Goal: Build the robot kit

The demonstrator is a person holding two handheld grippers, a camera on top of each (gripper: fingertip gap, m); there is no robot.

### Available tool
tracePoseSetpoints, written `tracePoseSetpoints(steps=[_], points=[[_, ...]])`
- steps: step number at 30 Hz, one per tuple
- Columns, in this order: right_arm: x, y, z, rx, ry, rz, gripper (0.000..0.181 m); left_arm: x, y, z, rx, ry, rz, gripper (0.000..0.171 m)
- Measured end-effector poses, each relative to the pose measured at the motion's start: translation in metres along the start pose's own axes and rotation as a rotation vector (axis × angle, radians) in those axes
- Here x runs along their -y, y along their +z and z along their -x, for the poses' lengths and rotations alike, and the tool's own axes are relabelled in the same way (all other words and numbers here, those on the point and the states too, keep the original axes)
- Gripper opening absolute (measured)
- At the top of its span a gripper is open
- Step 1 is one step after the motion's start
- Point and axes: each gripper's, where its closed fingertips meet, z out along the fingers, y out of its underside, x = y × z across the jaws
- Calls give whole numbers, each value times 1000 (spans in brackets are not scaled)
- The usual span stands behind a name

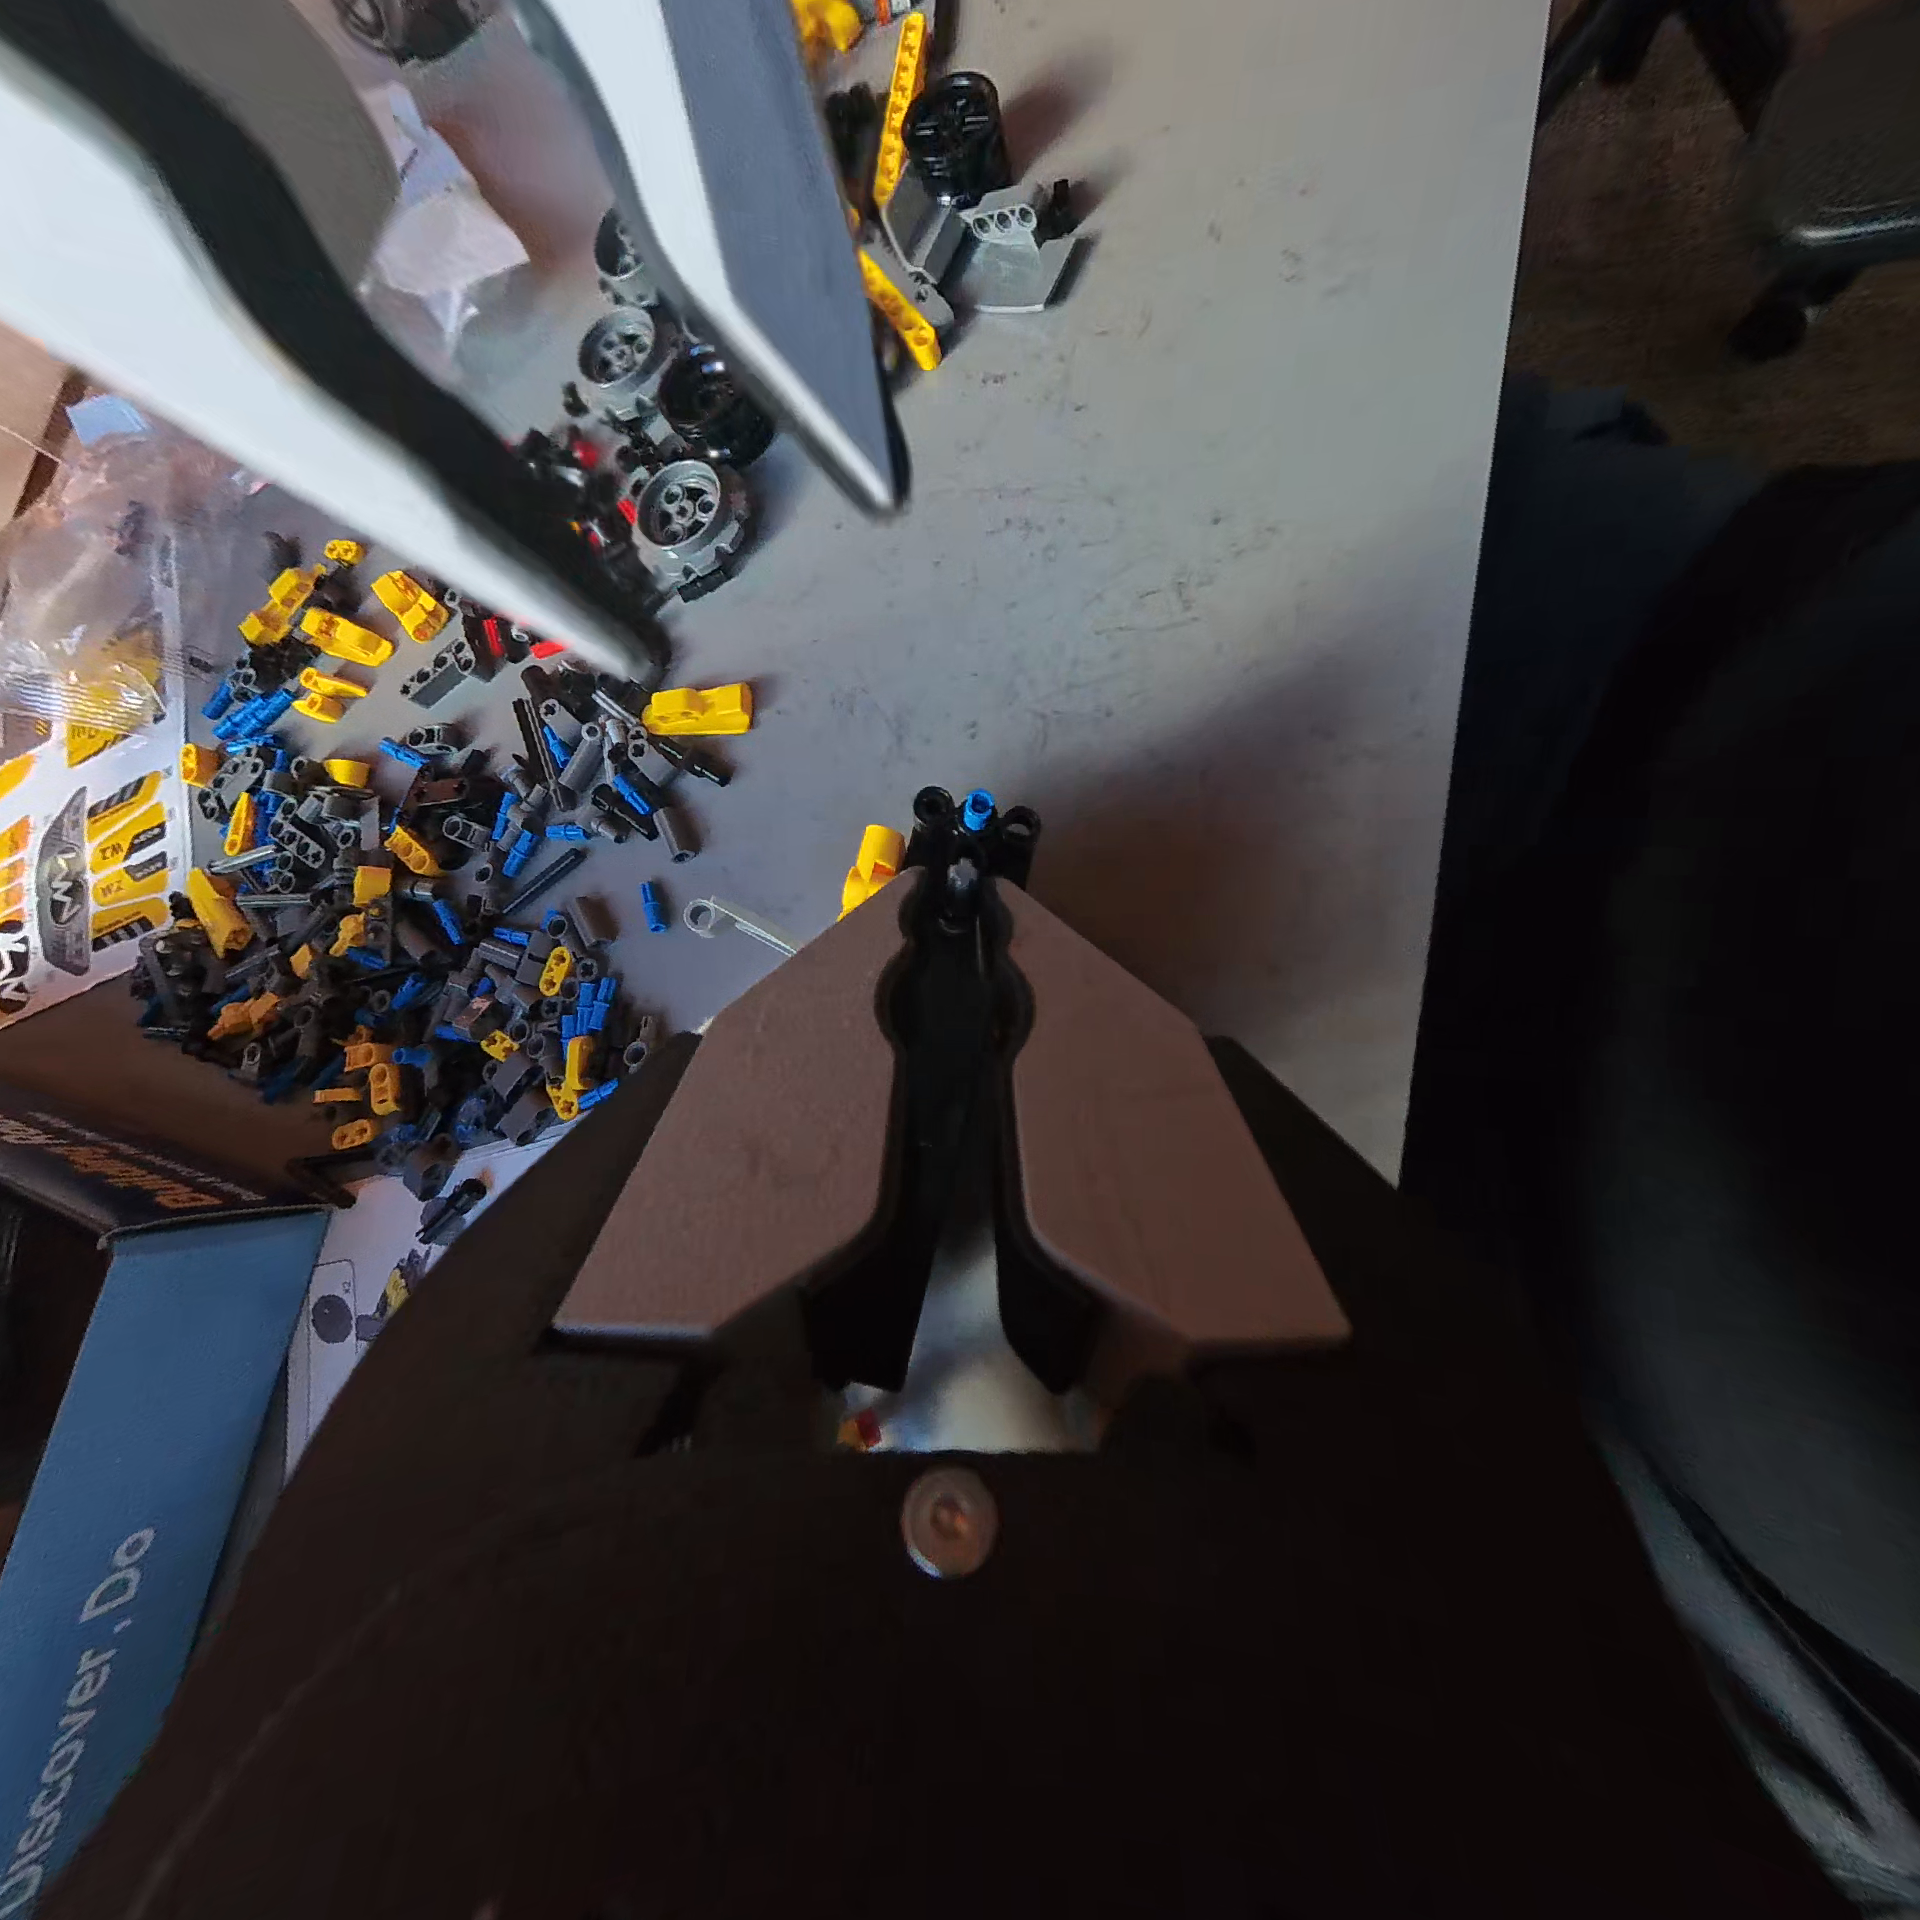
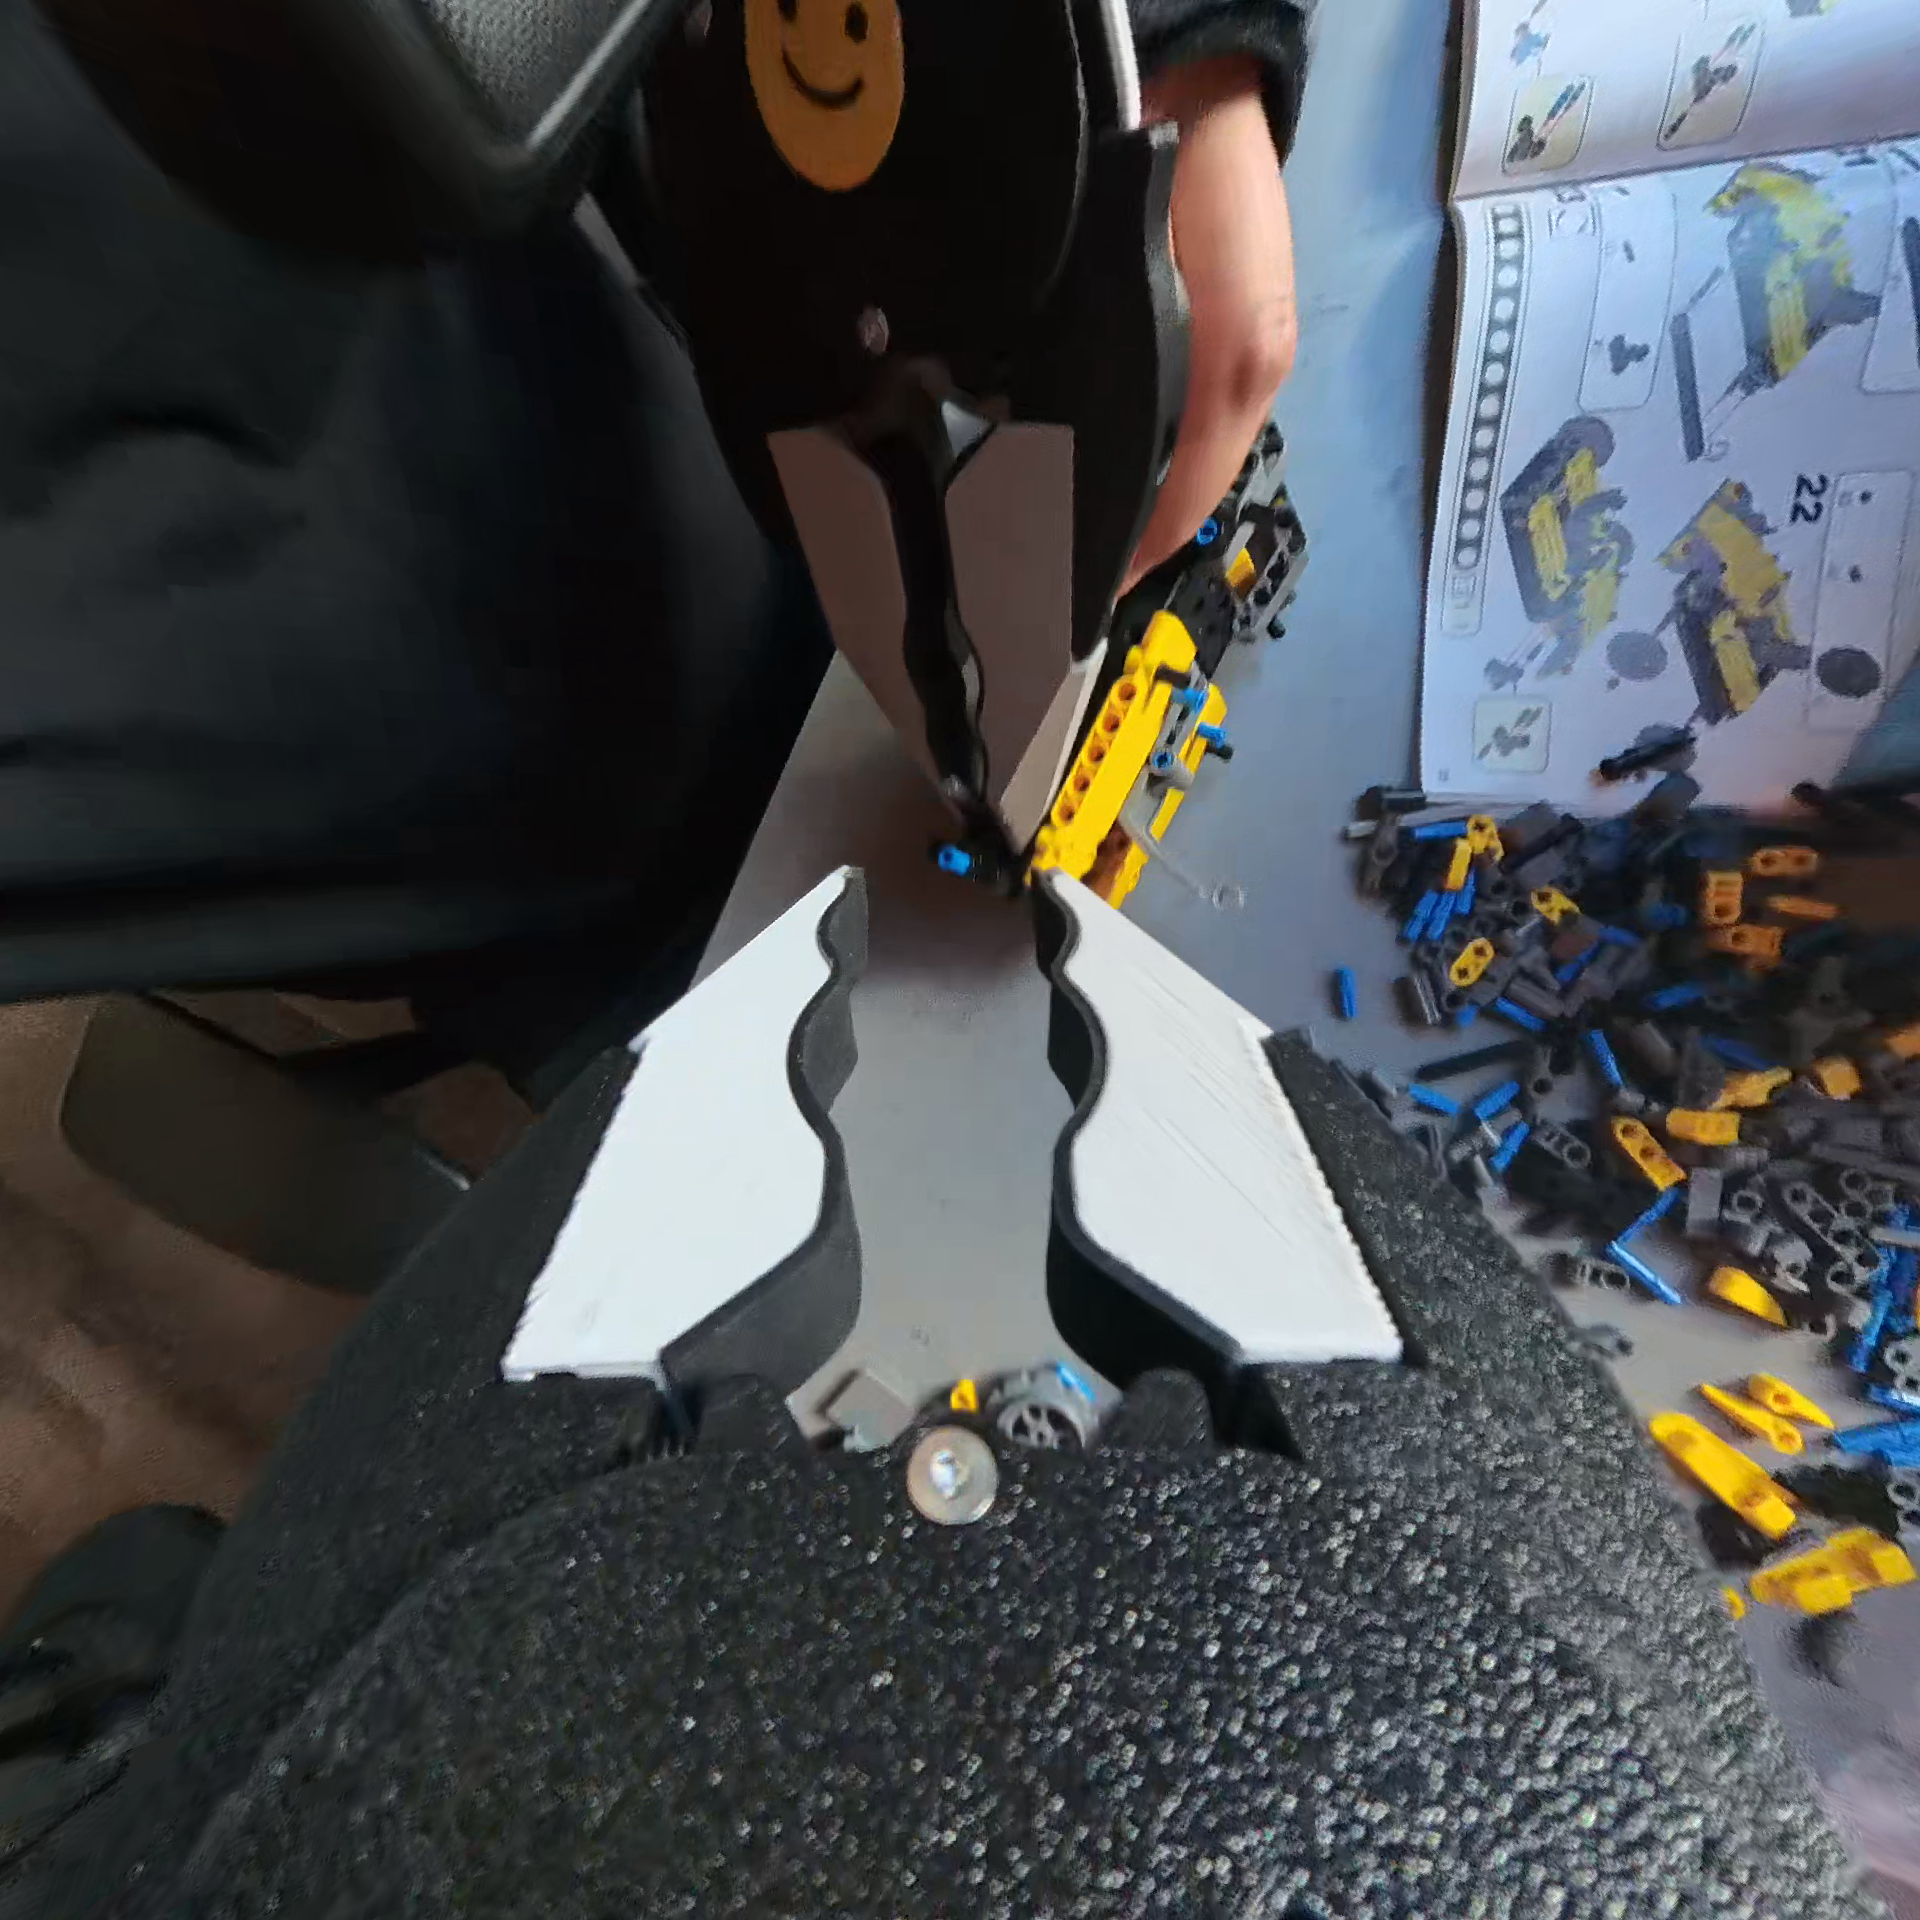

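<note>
My left gripper [image 1: 961, 883], with brown fingers, is shut on a small black connector with a blue pin [image 1: 974, 821], held just above the grey table. The same piece shows in the right wrist view [image 2: 966, 860], pinched at the left gripper's tip [image 2: 971, 805]. My right gripper [image 2: 951, 888], with white fingers and black pads, is open and empty, its tips right beside that piece. It shows above the table in the left wrist view [image 1: 764, 577]. A partly built yellow and black model [image 2: 1132, 748] lies just behind the left gripper.
A pile of small blue, yellow, grey and black pieces [image 1: 416, 914] lies left. Wheels [image 1: 686, 509] and a grey and yellow sub-assembly [image 1: 966, 229] lie farther off. An open instruction booklet [image 2: 1662, 416], a sticker sheet [image 1: 94, 862] and a blue box [image 1: 135, 1455] border the table. The table edge [image 1: 1455, 727] is at right. The tips of one gripper are about 7 cm away from the tips of the other.
</note>
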Motion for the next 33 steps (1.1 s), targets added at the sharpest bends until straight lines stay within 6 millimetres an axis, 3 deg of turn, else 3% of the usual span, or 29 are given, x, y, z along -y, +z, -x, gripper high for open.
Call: tracePoseSetpoints(steps=[4,7,11,15,18,22,29,33], points=[[8,18,3,-131,-36,-119,36,-1,-1,-3,17,51,52,5],[4,8,13,-232,17,-356,38,-2,-2,-6,36,91,80,5],[-23,3,22,-369,129,-595,42,-2,-1,-4,26,64,54,5],[-48,24,23,-461,198,-641,44,-2,-1,-4,17,80,44,5],[-53,30,19,-532,181,-689,26,-2,-1,-5,13,76,43,5],[-63,40,5,-518,260,-684,26,-2,-1,-4,9,67,35,5],[-57,30,1,-528,245,-744,28,-2,-1,-3,7,53,36,5],[-48,31,6,-552,181,-754,0,-3,-1,-5,-2,49,34,5]])
